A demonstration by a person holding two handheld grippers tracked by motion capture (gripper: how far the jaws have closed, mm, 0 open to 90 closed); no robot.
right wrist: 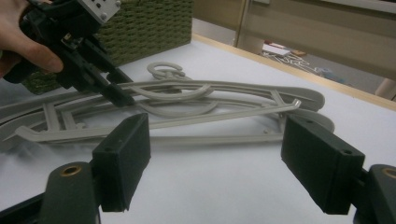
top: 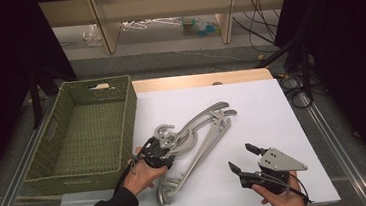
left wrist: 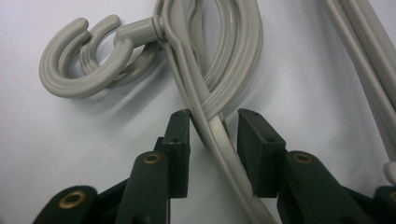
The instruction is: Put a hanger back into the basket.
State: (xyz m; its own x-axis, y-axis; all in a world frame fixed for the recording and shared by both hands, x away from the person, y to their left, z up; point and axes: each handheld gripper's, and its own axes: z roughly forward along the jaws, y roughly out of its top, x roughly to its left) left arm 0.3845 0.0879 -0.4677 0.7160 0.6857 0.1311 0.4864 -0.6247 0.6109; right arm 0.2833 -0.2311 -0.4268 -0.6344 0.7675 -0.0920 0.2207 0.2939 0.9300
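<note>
Straddling hanger (left wrist: 219, 135) neck, left gripper (left wrist: 214, 140) jaws stood narrow, not yet clamped. Right gripper (top: 242, 159) waited wide, hangers ahead. Next, likely: close, lift toward basket (top: 50, 155).

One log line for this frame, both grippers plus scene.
left gripper: open, jaws astride hangers | right gripper: open, empty, off to the side | basket: empty
</note>
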